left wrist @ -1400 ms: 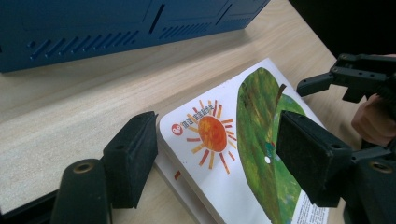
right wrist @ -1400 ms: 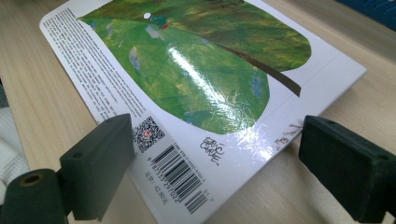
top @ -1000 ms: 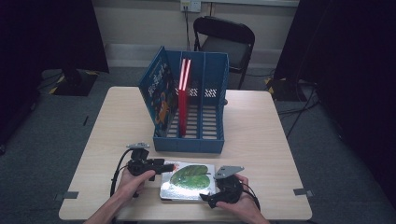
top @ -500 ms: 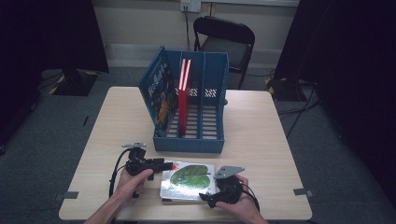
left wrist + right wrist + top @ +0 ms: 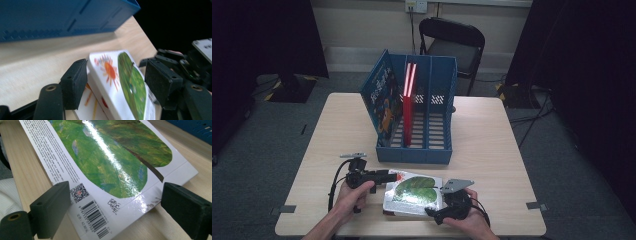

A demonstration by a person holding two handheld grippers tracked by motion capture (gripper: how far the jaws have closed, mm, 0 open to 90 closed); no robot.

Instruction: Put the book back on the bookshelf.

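A picture book (image 5: pixel 417 192) with a green leaf on its glossy white cover lies near the table's front edge. My left gripper (image 5: pixel 393 176) is at its left edge. In the left gripper view, this gripper (image 5: pixel 116 82) is open, its pads on either side of the book (image 5: pixel 110 70), whose edge is raised. My right gripper (image 5: pixel 432 212) is at the book's near right corner. In the right gripper view, it (image 5: pixel 117 207) stands open around the barcode corner of the book (image 5: pixel 105 152), pads apart from it.
A blue file rack (image 5: pixel 414 152) stands mid-table behind the book, with a red book (image 5: pixel 408 107) upright in it and a blue picture book (image 5: pixel 382 100) leaning at its left. Bare table (image 5: pixel 492 145) lies to the right. A black chair (image 5: pixel 452 42) stands beyond the table.
Almost nothing differs. Both grippers stay at the book's edges, and the book keeps its place.
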